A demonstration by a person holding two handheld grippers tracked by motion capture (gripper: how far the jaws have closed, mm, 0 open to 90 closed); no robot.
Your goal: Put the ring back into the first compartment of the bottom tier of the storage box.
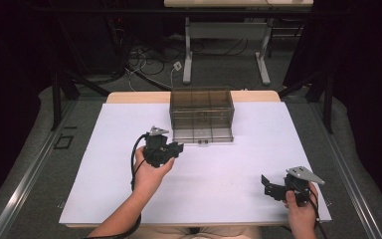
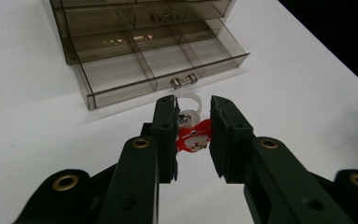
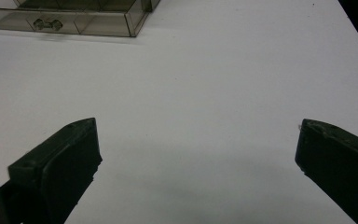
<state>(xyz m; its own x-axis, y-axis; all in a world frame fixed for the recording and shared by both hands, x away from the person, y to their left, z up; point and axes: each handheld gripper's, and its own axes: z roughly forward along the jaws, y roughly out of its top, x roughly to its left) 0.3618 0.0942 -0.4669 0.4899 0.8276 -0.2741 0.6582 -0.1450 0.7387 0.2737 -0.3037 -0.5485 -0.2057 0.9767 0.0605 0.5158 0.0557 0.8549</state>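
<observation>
The left hand-held gripper [image 2: 192, 133] holds a small toy ring with a red and white figure and a clear plastic band [image 2: 191, 133] between its two black jaws. The jaws stand only a little apart, and the ring sits in this narrow gap, so it seems pinched at its sides. I think it is held by the red figure so that the clear band points forward, toward the drawer.

The smoky transparent plastic drawer box [image 1: 201, 113] stands at the far middle of the white counter [image 1: 229, 169]. Its lowest drawer [image 2: 163, 70] is pulled out toward the person, and the inner walls divide it into several compartments, which look empty. It is probably left open so that the ring can be dropped in from above without a second hand. The left hand-held gripper is just in front of the drawer's small metal knob [image 2: 184, 81], close but not yet over a compartment.

The right hand-held gripper [image 1: 273, 188] rests near the right front corner of the counter, well apart from the box. Its jaws are wide open and hold nothing; it seems to wait out of the way.
</observation>
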